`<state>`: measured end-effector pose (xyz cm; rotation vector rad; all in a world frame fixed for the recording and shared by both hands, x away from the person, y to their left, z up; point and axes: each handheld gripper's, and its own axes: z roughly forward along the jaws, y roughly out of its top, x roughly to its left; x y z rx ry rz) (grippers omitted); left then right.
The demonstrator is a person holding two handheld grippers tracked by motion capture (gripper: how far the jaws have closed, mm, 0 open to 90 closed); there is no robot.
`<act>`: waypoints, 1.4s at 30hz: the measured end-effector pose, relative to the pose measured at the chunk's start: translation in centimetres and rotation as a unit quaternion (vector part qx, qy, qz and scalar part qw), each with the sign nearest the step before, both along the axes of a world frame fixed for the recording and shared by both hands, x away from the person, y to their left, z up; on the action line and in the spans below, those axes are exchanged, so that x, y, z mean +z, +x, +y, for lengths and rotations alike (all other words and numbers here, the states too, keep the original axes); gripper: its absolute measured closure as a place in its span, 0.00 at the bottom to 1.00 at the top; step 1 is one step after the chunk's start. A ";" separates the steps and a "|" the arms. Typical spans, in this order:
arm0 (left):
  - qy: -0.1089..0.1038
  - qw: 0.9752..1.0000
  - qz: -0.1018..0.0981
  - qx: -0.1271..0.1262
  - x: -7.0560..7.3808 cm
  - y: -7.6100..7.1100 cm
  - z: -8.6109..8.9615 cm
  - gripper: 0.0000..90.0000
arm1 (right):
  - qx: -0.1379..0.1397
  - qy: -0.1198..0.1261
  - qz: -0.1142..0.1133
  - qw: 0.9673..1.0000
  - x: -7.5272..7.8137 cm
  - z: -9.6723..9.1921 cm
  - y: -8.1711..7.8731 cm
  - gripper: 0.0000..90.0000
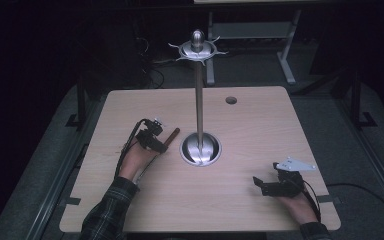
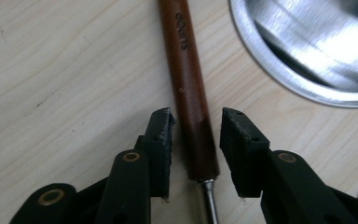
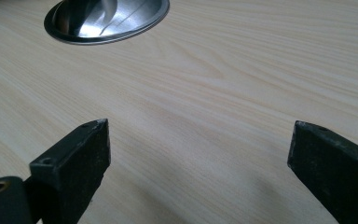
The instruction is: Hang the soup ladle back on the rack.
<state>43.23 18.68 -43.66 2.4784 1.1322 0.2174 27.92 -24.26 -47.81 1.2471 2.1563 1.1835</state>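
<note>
Left gripper [image 2: 196, 140] is down on the table [image 1: 260, 130], jaws straddling the brown wooden handle [image 2: 191, 93] of a utensil near the end where it meets the metal shank [image 2: 209, 200]. Jaws are set narrow. The left pad [image 2: 165, 140] looks close to or just brushing the wood, the right pad [image 2: 237, 149] stands clear with a visible gap. So I read it as lined up for a pinch, not clamped yet. No lift visible, the handle lies flat on the board.

Largest down:
- Table: light wood top, cable hole [image 1: 231, 100] at the far edge. It takes the handle's full weight, which is why the jaws come in low and nearly along it.
- Stand [image 1: 200, 90]: tall steel pole on a round polished base [image 1: 200, 149], with a hooked crown [image 1: 198, 50] on top. Probably a hanging rack, so the utensil is likely bound for a hook.
- Right gripper [image 3: 198, 163]: parked low over bare table at the near right corner, jaws wide, nothing between them. Well apart from the base, looks on standby.
- Utensil: just left of the base, not touching it, angled toward the pole. The handle carries a small printed brand, too soft to read reliably.

Gripping at the shank end probably leaves the far end free for hooking. The utensil's working end is out of sight.
</note>
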 end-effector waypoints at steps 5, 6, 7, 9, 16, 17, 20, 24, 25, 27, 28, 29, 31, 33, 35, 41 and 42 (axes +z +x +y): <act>0.008 1.000 0.005 -0.003 -0.3 0.0 0.0 0.73 | 0.000 0.000 0.000 1.000 0.0 0.0 0.0 0.06; 0.010 1.000 0.003 -0.002 -0.3 0.0 -0.1 0.74 | 0.000 0.000 0.000 1.000 0.0 0.0 0.0 0.06; 0.010 1.000 0.003 -0.002 -0.3 0.0 -0.1 0.74 | 0.000 0.000 0.000 1.000 0.0 0.0 0.0 0.06; 0.012 1.000 0.006 -0.003 -0.4 0.0 -0.1 0.75 | 0.000 0.000 0.000 1.000 0.0 0.0 0.0 0.06; 0.011 1.000 0.002 -0.002 -0.5 0.0 -0.1 0.76 | 0.000 0.001 0.001 1.000 0.0 0.0 0.0 0.06; 0.011 1.000 0.002 -0.002 -0.5 0.0 -0.1 0.76 | 0.000 0.001 0.001 1.000 0.0 0.0 0.0 0.06; 0.010 1.000 0.002 0.000 -0.5 -0.1 -0.1 0.77 | 0.000 0.001 0.001 1.000 0.0 0.0 0.0 0.06; 0.005 1.000 0.003 0.005 -0.6 0.0 0.1 0.78 | 0.000 0.000 0.000 1.000 0.0 0.0 0.0 0.06; 0.005 1.000 0.003 0.005 -0.6 0.0 0.1 0.78 | 0.000 0.000 0.000 1.000 0.0 0.0 0.0 0.06; 0.000 1.000 0.004 0.010 -0.6 0.1 0.3 0.79 | 0.000 0.000 0.000 1.000 0.0 0.0 0.0 0.06; -0.010 1.000 0.004 0.019 -0.6 0.1 0.3 0.80 | 0.000 0.000 0.000 1.000 0.0 0.0 0.0 0.06; -0.010 1.000 0.004 0.019 -0.6 0.1 0.3 0.81 | 0.000 0.000 0.000 1.000 0.0 0.0 0.0 0.06; -0.005 1.000 0.003 0.015 -0.6 0.1 0.5 0.82 | 0.000 0.000 0.001 1.000 0.0 0.0 0.0 0.06; -0.008 1.000 0.002 0.017 -0.6 0.1 0.6 0.82 | 0.000 0.000 0.001 1.000 0.0 0.0 0.0 0.06; -0.012 1.000 0.002 0.017 -0.6 0.1 0.7 0.82 | 0.000 -0.001 0.001 1.000 0.0 0.0 0.0 0.06; -0.022 1.000 -0.006 0.013 0.1 -0.2 1.0 0.82 | 0.000 -0.001 0.001 1.000 0.0 0.0 0.0 0.06; -0.031 0.999 -0.012 0.012 0.4 -0.4 1.2 0.82 | -0.001 0.001 0.001 1.000 0.0 0.1 0.0 0.06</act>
